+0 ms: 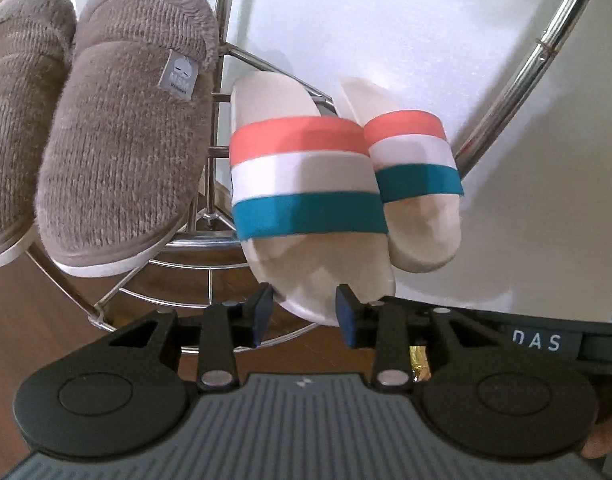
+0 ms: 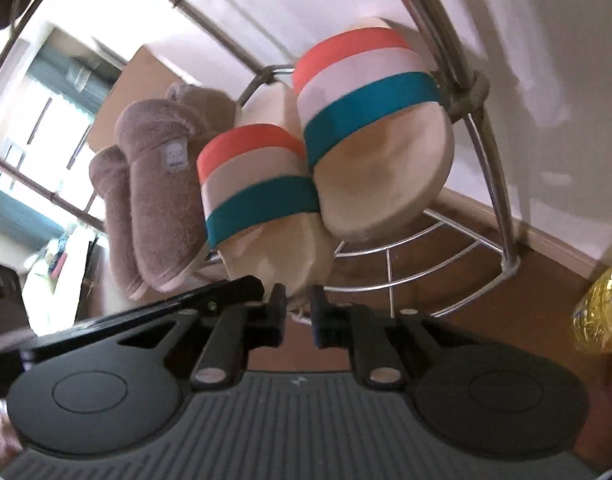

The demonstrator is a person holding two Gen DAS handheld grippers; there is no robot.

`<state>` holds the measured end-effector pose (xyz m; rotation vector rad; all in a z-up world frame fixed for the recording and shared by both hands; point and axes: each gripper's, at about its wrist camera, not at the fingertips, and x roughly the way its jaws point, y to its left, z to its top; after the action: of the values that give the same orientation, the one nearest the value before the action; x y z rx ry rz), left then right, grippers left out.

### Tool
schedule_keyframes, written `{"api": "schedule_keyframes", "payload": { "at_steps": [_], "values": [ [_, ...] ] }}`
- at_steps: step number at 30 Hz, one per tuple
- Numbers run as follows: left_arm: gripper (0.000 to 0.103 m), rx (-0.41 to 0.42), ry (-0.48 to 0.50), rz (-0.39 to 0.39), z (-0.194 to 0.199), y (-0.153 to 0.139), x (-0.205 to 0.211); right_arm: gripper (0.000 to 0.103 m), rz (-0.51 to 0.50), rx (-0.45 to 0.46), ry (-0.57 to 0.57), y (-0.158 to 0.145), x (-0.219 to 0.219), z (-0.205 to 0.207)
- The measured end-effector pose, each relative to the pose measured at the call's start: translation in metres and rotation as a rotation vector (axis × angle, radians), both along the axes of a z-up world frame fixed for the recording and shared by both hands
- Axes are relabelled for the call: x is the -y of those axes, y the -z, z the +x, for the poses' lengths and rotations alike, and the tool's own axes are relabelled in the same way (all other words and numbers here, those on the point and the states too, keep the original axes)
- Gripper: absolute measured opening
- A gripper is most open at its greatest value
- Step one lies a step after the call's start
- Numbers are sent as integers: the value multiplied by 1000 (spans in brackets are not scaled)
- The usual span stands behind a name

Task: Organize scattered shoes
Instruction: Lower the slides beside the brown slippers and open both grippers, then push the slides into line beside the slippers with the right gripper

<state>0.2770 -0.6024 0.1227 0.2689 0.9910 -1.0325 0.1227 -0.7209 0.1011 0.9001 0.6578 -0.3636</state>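
Left claw (image 1: 304, 312) astride near striped slide's (image 1: 306, 184) toe, seemingly gripping.

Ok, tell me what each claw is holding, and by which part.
Left claw grips the nearer striped slide by its toe end. Right claw is shut at that same toe; whether it pinches it cannot be told.

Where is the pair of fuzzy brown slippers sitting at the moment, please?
In the left wrist view the fuzzy brown slippers rest on the chrome wire rack, at picture left, beside the striped slides.
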Motion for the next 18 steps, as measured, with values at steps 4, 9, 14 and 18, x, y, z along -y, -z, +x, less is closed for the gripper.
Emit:
{"api": "schedule_keyframes", "payload": {
  "at_steps": [4, 9, 14, 18],
  "values": [
    [40, 27, 20, 4, 7, -4, 6, 10, -20, 3, 2, -2, 3, 9],
    [40, 65, 42, 8, 6, -3, 14, 10, -34, -1, 10, -4, 14, 21],
    [40, 35, 72, 32, -5, -4, 4, 12, -97, -47, -58, -29, 10, 12],
    [41, 86, 121, 51, -20, -14, 1, 22, -402, -173, 11, -61, 4, -2]
  ]
}}
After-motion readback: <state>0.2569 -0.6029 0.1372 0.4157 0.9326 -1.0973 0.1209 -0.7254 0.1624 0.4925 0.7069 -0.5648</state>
